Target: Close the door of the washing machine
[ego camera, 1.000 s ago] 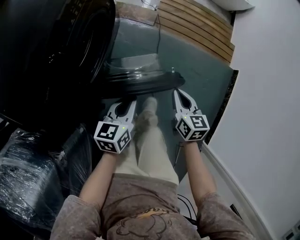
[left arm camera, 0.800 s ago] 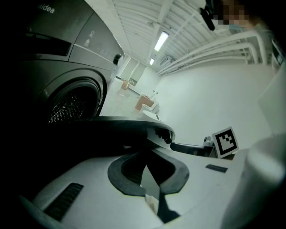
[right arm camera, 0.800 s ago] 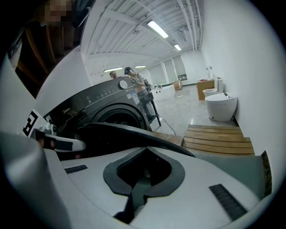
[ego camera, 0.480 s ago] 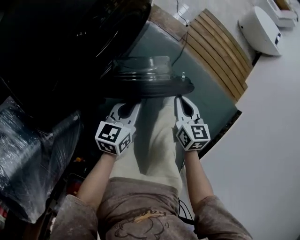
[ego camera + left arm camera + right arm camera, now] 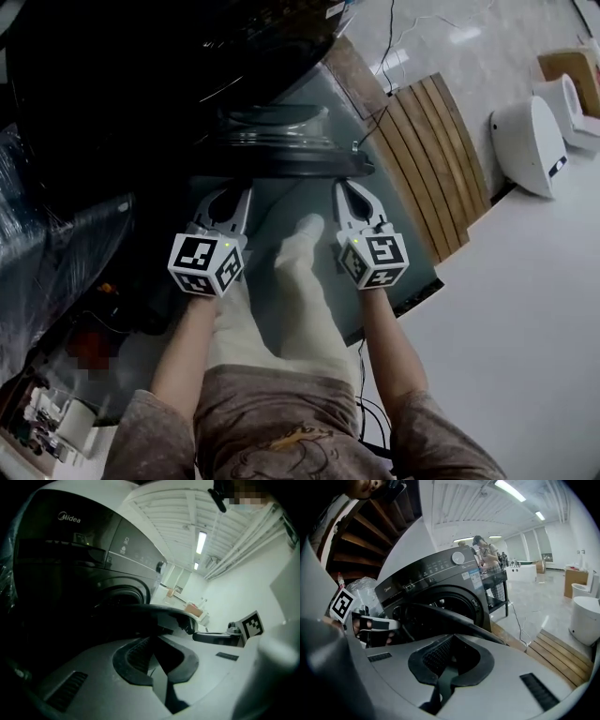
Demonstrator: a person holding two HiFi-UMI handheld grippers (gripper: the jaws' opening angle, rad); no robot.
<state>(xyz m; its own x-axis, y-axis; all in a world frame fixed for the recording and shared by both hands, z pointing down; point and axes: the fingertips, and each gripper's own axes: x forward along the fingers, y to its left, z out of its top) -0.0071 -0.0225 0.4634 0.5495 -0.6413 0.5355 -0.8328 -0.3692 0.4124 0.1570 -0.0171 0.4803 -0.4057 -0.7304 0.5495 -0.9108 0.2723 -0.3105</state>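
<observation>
Black washing machine (image 5: pixel 436 581), grey left gripper (image 5: pixel 238 190) and right gripper (image 5: pixel 345 186), black-and-white marker cubes (image 5: pixel 206 264), beige trousers (image 5: pixel 291 300)

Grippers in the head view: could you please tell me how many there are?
2. The left gripper sits by the left part of the open door, the right gripper by its right part. Both are shut and empty. None seems hidden.
</observation>
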